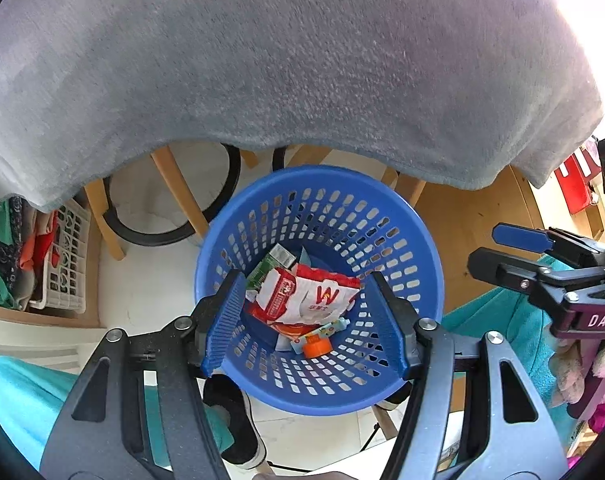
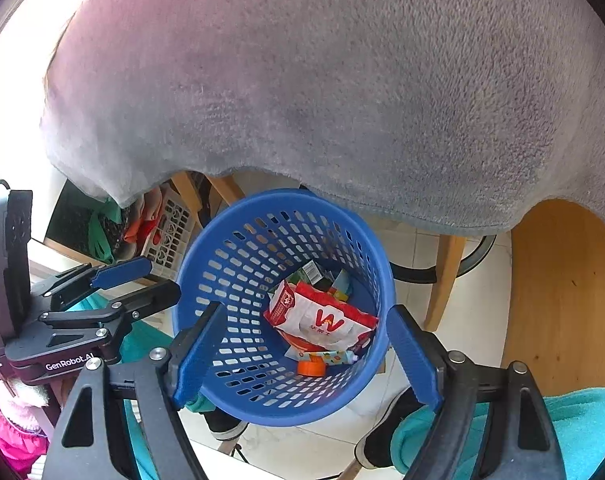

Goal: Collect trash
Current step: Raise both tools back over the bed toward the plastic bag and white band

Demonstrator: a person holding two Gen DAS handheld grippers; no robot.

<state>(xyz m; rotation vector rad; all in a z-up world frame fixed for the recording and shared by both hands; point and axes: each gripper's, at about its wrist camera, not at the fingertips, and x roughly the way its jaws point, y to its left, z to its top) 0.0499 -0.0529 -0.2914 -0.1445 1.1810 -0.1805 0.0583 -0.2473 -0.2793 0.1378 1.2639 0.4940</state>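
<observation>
White tiled floor (image 1: 150,288) below, wooden stool legs (image 1: 178,192) standing on it. Grey fleece cloth (image 1: 302,60) fills the upper part of both views, its hem hanging just above the bin.

Landmark: blue perforated bin (image 1: 382,216), round, upright on the floor, seen from above.

Inside the bin, on its bottom:
- red-and-white wrapper (image 1: 314,300) with a red "W", crumpled, uppermost of the pile.
- green carton (image 1: 270,266), partly under the wrapper, toward the bin's far wall.
- small printed tube (image 1: 326,330) with an orange cap (image 1: 316,347), at the wrapper's near edge.

Left tongs (image 1: 304,316): above the bin's mouth, blue pads apart, nothing between them but the view down onto the trash. Not touching bin or trash.

Right tongs (image 2: 306,354): also above the bin, pads spread wider, to either side of the bin's rim in the right wrist view. Empty. They also show at the right edge of the left wrist view, beside the bin.

Left of the bin: white lattice crate (image 1: 68,260) with green and orange cloth beside it. Right of the bin: curved wooden panel (image 1: 478,216).

Near side of the bin: person's teal trousers (image 2: 582,420) and dark shoes (image 1: 238,420), one on either side of the bin's base.
</observation>
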